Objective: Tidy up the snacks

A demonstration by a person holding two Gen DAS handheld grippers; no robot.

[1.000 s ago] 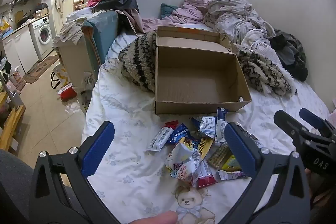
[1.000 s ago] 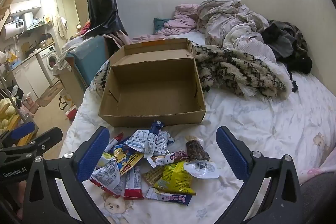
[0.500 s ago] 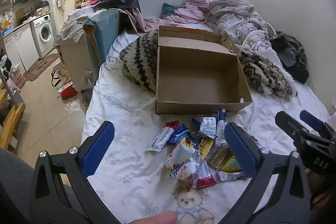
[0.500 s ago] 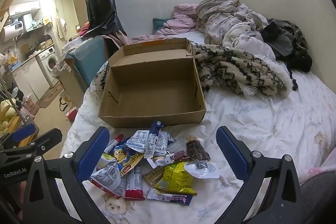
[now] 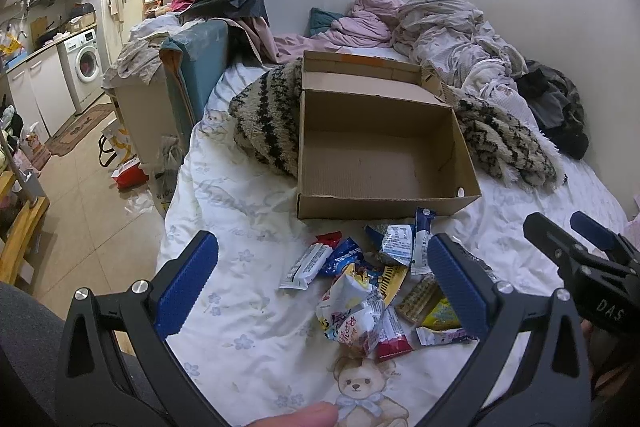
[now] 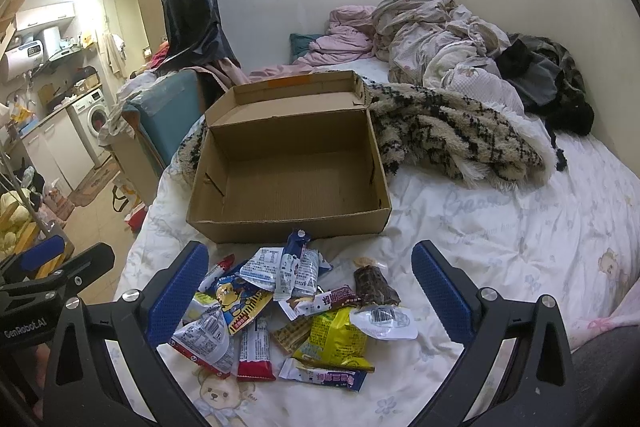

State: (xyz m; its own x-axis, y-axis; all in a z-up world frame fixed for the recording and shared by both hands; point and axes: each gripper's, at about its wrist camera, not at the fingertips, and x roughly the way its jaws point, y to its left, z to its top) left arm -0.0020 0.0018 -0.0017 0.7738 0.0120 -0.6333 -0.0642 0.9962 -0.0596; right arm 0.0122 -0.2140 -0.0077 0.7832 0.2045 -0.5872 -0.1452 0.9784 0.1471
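We are holding both grippers level, side by side. Left gripper point(image 5: 322, 277) is gaping wide, nothing between its fingers. Right gripper point(image 6: 310, 291) is likewise spread wide, its fingers point(image 6: 438, 293) gripping nothing.

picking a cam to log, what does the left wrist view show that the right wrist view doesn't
Only the left wrist view shows a fingertip at the bottom edge and the right gripper from the side. Only the right wrist view shows the brown bar, the whole yellow bag and the left gripper. Both show the empty box and the snack pile, with both grippers open.
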